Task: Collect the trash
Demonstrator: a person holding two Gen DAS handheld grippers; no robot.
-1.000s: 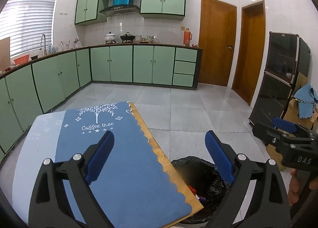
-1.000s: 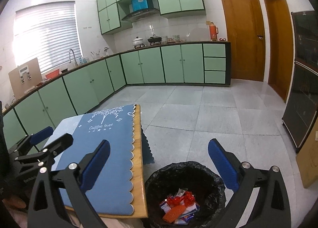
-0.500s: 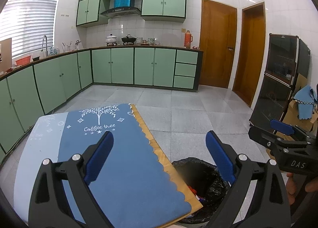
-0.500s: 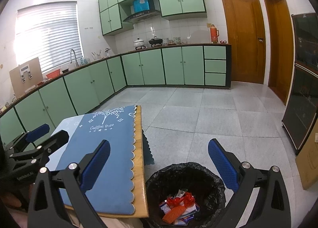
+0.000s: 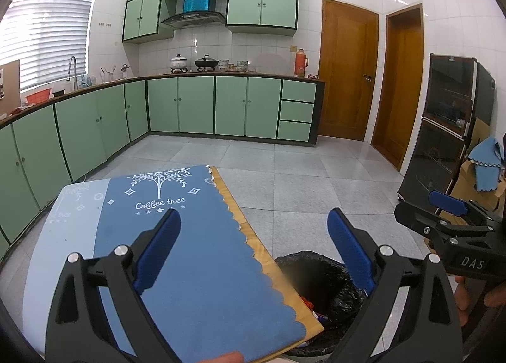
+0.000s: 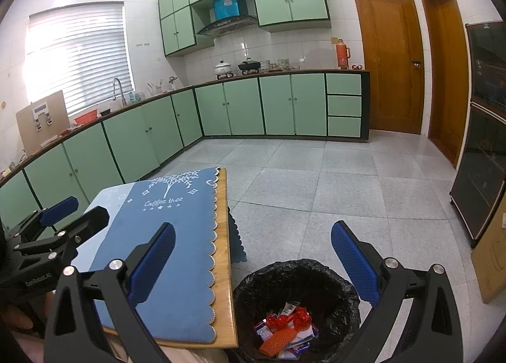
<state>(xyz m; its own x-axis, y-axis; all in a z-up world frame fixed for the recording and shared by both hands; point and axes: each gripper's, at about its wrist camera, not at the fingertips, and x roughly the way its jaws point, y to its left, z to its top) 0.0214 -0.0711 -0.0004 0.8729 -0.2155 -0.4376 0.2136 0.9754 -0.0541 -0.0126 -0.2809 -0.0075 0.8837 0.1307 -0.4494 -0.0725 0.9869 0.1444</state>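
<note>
Both my grippers are spread wide and empty — left gripper (image 5: pixel 253 249) low centre, right gripper (image 6: pixel 253 255) likewise. Under the right one sits the black-lined bin (image 6: pixel 344 280), bottom centre, holding trash (image 6: pixel 284 328) — wrappers, probably. Left of it lies the blue tablecloth (image 6: pixel 177 236); green cabinets (image 6: pixel 240 107) stand beyond.

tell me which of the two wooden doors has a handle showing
The left wooden door, the one next to the green cabinets: a dark handle sits on its right edge. The right wooden door, seen at an angle, shows no handle.
</note>
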